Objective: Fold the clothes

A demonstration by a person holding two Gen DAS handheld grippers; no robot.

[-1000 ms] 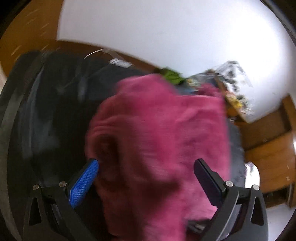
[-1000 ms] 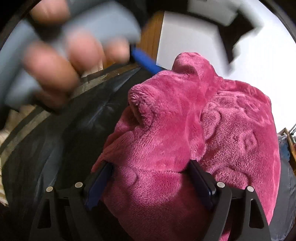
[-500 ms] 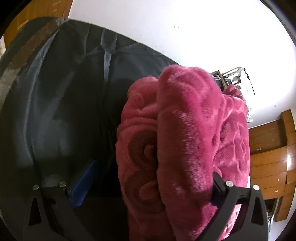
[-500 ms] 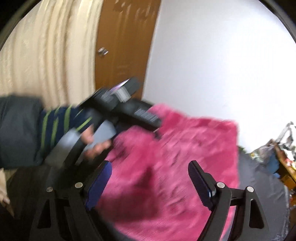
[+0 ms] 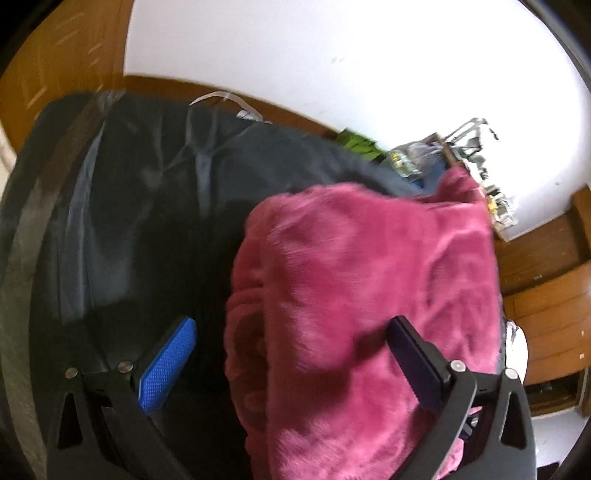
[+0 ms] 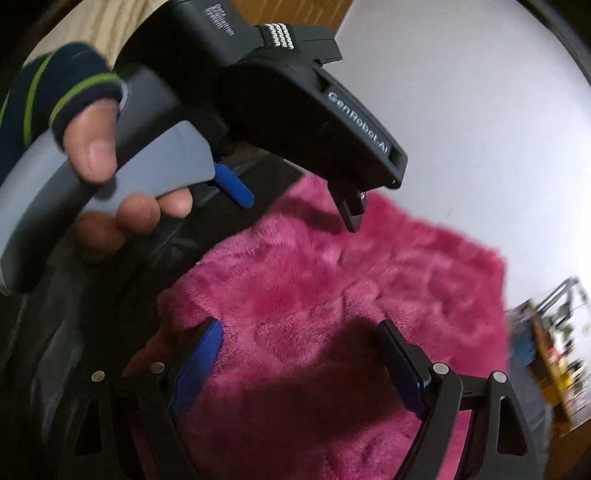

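A pink fleece garment (image 5: 362,295) lies in a thick folded heap on a dark grey cover (image 5: 122,229). My left gripper (image 5: 295,350) is open. The garment's near part sits between its fingers, closer to the right-hand one. In the right wrist view the garment (image 6: 332,302) spreads wide and fairly flat. My right gripper (image 6: 301,354) hovers open over its near part, nothing pinched. A hand (image 6: 96,147) in a striped sleeve holds the left gripper (image 6: 295,199) above the garment's far left edge, also open.
The dark grey cover (image 6: 74,325) reaches left of the garment. A wooden door (image 5: 55,74) and white wall stand behind. A cluttered shelf (image 5: 476,166) and wooden cabinets (image 5: 546,295) are at the right. A cream curtain (image 6: 103,22) hangs at the far left.
The garment was bunched high against both grippers; now it lies lower and flatter. The left gripper has drawn back from it. The right gripper has dropped closer over it.
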